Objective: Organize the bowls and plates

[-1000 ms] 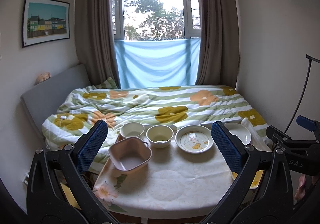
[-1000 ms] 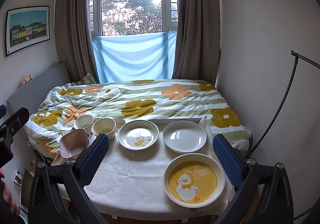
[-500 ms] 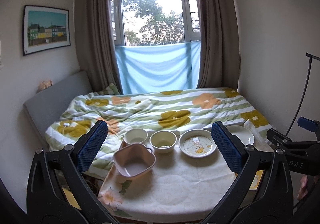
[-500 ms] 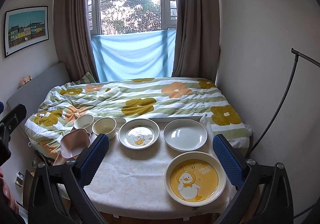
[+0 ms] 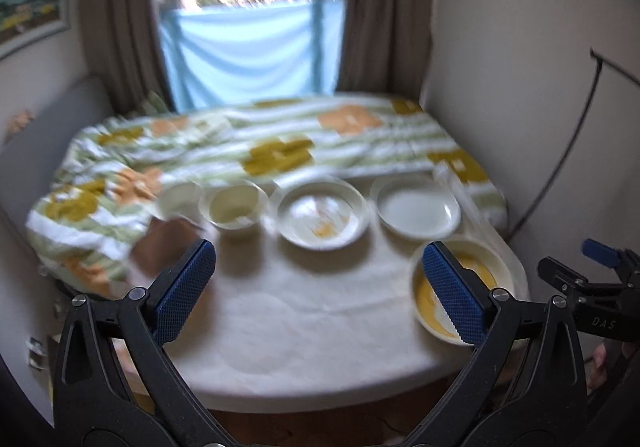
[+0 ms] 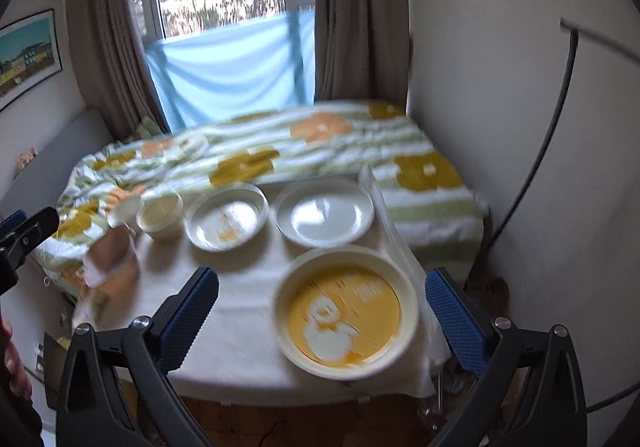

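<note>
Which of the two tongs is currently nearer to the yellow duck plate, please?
Right. The right tongs are open with the yellow duck plate lying between their fingers in view; the left tongs are open farther left, over the table's middle.

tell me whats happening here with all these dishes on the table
A person holds a gripper in each hand over a small table set with dishes, apparently about to sort them. Both the left gripper and right gripper are open and hold nothing. The large yellow duck plate lies nearest the right gripper; behind it sit a plain white plate, a smaller duck plate, two small bowls and a pink bowl. Nothing looks stacked yet. Both views are motion-blurred.
</note>
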`<action>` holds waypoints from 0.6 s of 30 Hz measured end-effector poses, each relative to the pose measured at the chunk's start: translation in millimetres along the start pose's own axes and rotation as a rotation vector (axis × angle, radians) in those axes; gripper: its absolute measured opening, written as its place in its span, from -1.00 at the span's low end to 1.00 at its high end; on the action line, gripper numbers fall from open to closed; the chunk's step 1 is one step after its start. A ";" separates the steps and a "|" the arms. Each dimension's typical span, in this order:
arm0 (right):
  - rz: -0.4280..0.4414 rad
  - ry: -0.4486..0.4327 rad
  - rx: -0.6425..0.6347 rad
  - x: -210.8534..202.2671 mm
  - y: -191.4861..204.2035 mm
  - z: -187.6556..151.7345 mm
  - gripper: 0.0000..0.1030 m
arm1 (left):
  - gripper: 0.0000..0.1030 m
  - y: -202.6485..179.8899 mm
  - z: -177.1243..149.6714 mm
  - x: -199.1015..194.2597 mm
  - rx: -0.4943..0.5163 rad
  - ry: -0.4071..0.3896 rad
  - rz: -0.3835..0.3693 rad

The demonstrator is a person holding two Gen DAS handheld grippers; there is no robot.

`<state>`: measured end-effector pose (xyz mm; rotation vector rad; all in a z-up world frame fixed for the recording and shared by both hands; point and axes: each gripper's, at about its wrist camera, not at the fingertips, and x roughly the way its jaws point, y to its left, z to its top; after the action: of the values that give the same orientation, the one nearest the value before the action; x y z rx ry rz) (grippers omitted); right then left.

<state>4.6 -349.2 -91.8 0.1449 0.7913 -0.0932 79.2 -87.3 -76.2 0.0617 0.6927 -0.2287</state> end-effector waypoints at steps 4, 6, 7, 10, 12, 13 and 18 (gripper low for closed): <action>0.091 0.118 0.024 43.9 -46.7 -18.4 0.99 | 0.99 -34.4 -21.0 68.8 -0.022 0.152 -0.130; 0.143 0.160 0.042 62.5 -65.0 -27.6 0.99 | 0.99 -50.0 -33.5 104.9 -0.027 0.231 -0.184; 0.176 0.188 0.055 74.9 -76.4 -33.6 0.99 | 0.99 -58.0 -39.7 121.9 -0.031 0.264 -0.193; 0.252 0.267 0.073 105.6 -94.0 -45.9 0.62 | 0.80 -72.6 -61.1 163.4 -0.047 0.347 -0.207; 0.285 0.311 0.071 123.9 -104.7 -52.3 0.46 | 0.51 -80.1 -73.4 182.9 -0.056 0.393 -0.205; 0.299 0.327 0.069 133.8 -109.2 -54.7 0.38 | 0.46 -84.5 -80.4 194.6 -0.063 0.419 -0.206; 0.344 0.358 0.056 160.4 -119.4 -59.5 0.17 | 0.20 -96.1 -104.4 225.7 -0.076 0.475 -0.202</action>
<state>58.6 -461.8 -258.9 0.3555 1.1094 0.2425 160.1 -209.6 -298.9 -0.0290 1.1823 -0.3870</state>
